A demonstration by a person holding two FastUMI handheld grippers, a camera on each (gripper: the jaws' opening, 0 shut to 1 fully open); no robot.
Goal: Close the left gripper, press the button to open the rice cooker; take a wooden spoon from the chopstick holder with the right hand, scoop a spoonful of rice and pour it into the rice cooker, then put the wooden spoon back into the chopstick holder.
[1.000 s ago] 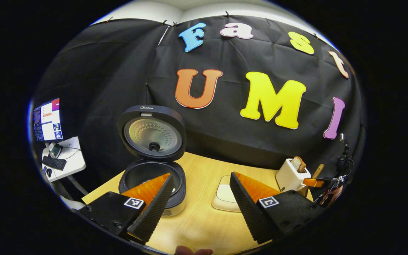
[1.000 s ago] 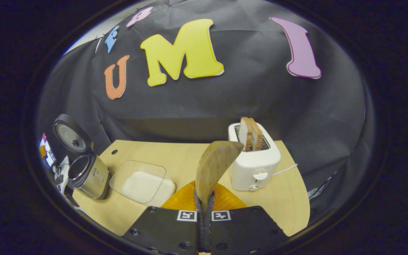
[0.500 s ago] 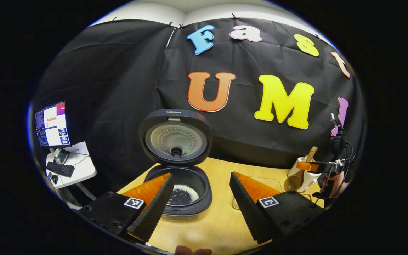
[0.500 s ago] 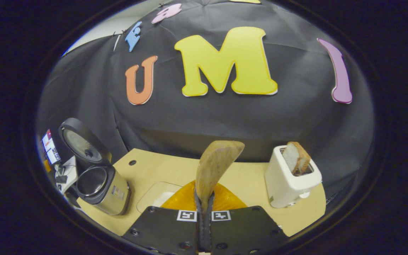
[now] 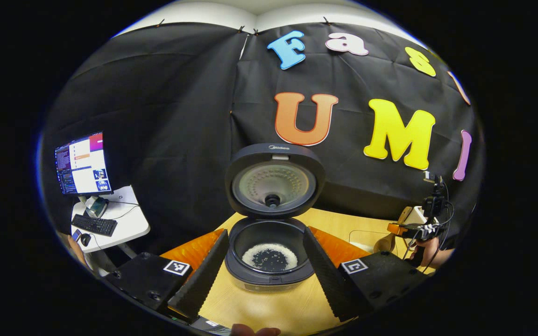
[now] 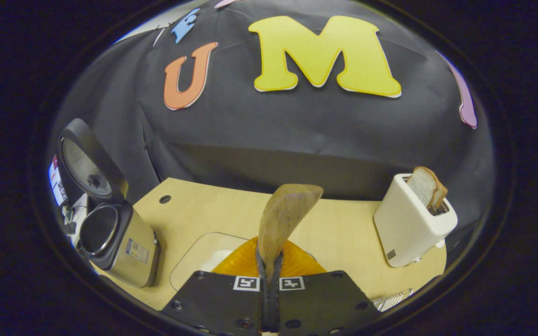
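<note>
The rice cooker [image 5: 269,275] stands open with its lid [image 5: 273,179] upright, and white grains lie in its dark pot [image 5: 269,256]. My left gripper [image 5: 265,233] is open, one finger on each side of the pot, holding nothing. Far right, a hand [image 5: 430,249] holds my right gripper [image 5: 411,228]. In the right gripper view, my right gripper [image 6: 269,263] is shut on the wooden spoon [image 6: 285,214], whose bowl points up and away. The cooker [image 6: 119,238] sits at the left. A clear rice tray [image 6: 199,254] lies just ahead, partly hidden by the gripper.
A white toaster [image 6: 411,226] holding bread [image 6: 430,186] stands at the right of the wooden table [image 6: 343,228]. A ribbed metal edge [image 6: 392,298] shows low right. Off the table's left are a monitor [image 5: 82,163] and a small white desk [image 5: 115,221].
The left gripper view has swung so the open cooker now sits centred between its fingers. My right gripper, still shut on the spoon, has shifted; the toaster slid right in its view.
</note>
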